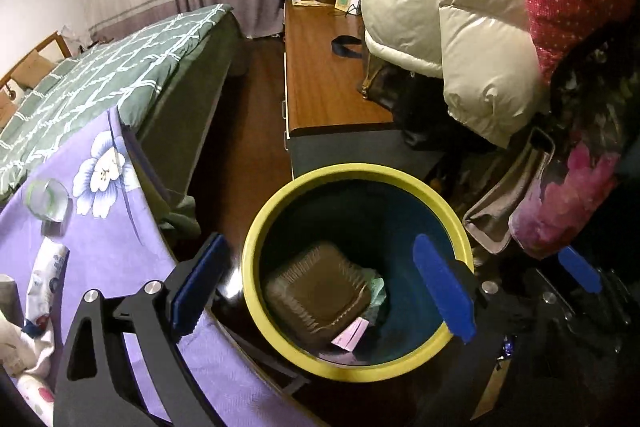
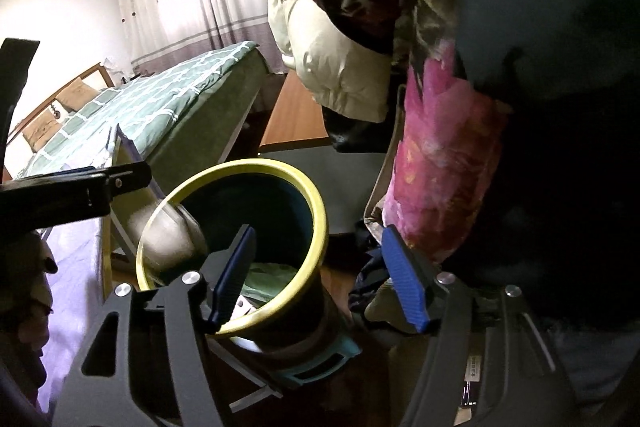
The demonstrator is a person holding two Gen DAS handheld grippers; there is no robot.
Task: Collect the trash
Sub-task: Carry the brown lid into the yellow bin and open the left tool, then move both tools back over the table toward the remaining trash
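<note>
Left gripper (image 1: 320, 291) fingers spread wide over the bin (image 1: 256, 227), nothing between; right gripper (image 2: 320, 283) also open and empty, one pad (image 2: 234, 277) inside the rim; brown clamshell tray (image 1: 316, 291) already lies in the bin at 7 o'clock; remaining wrappers (image 1: 44, 279) on the purple cloth (image 1: 120, 239) at 9 o'clock look light, crinkly, slippery; pinch mid-body.

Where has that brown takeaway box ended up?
The brown box lies at the bottom of the yellow-rimmed bin, low in the left wrist view, beside a pink slip and green wrapping.
</note>
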